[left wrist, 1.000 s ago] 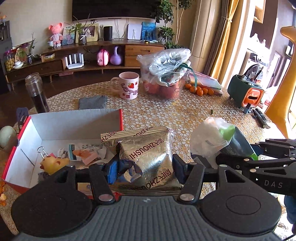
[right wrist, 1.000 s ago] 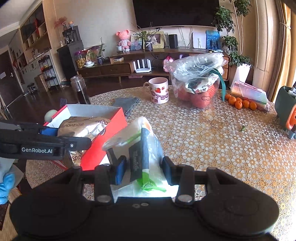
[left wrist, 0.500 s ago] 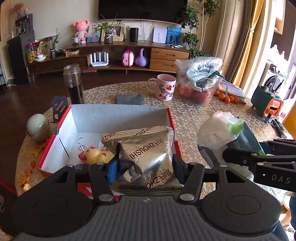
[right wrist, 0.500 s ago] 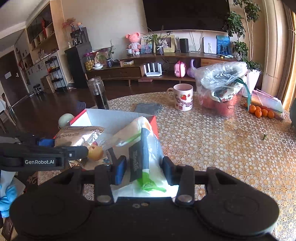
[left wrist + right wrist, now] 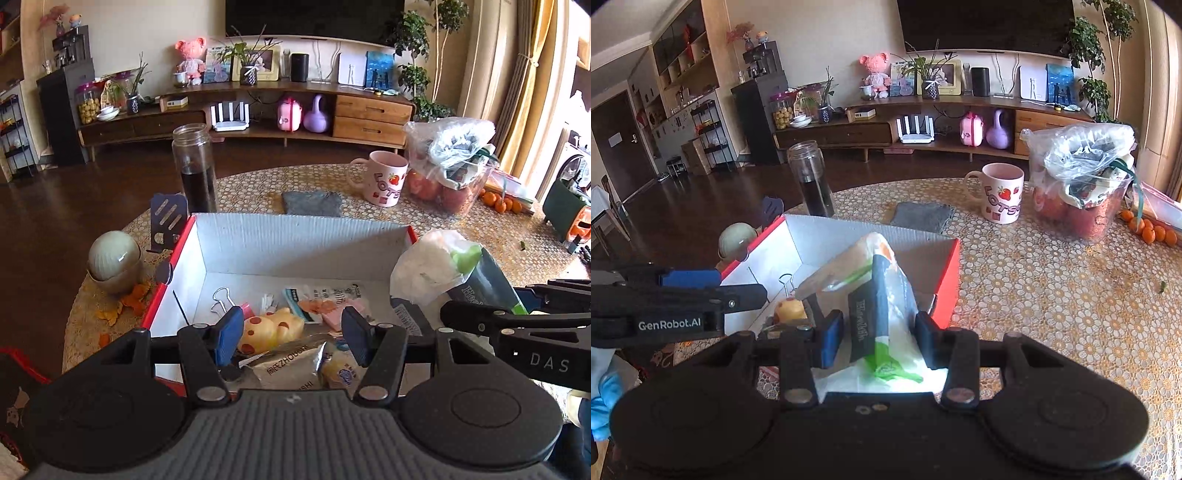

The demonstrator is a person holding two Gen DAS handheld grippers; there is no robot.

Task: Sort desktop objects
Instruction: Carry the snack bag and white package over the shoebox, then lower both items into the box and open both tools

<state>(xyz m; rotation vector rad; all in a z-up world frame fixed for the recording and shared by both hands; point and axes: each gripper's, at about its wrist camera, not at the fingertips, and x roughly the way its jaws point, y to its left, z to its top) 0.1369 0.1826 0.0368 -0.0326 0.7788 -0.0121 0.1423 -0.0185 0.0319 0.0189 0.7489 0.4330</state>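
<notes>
A red box with a white inside point(image 5: 295, 240) sits on the round table and also shows in the right wrist view point(image 5: 945, 277). My left gripper point(image 5: 291, 338) is open above its near end. The silver foil snack bag point(image 5: 291, 367) lies loose in the box below the jaws, beside a yellow spotted toy point(image 5: 271, 328), a binder clip point(image 5: 221, 299) and small packets. My right gripper point(image 5: 877, 338) is shut on a white, green and dark plastic packet point(image 5: 882, 314), held over the box's right side; the packet also shows in the left wrist view point(image 5: 443, 273).
A glass bottle of dark liquid point(image 5: 195, 173), a grey cloth point(image 5: 312, 203), a pink mug point(image 5: 386, 179), a plastic bag of red fruit point(image 5: 450, 166) and small oranges point(image 5: 498, 201) stand behind the box. A pale round lidded bowl point(image 5: 112, 260) sits left of it.
My left gripper opened and let go of the foil bag, which dropped into the box. Both grippers moved left over the box; the right one still holds its packet.
</notes>
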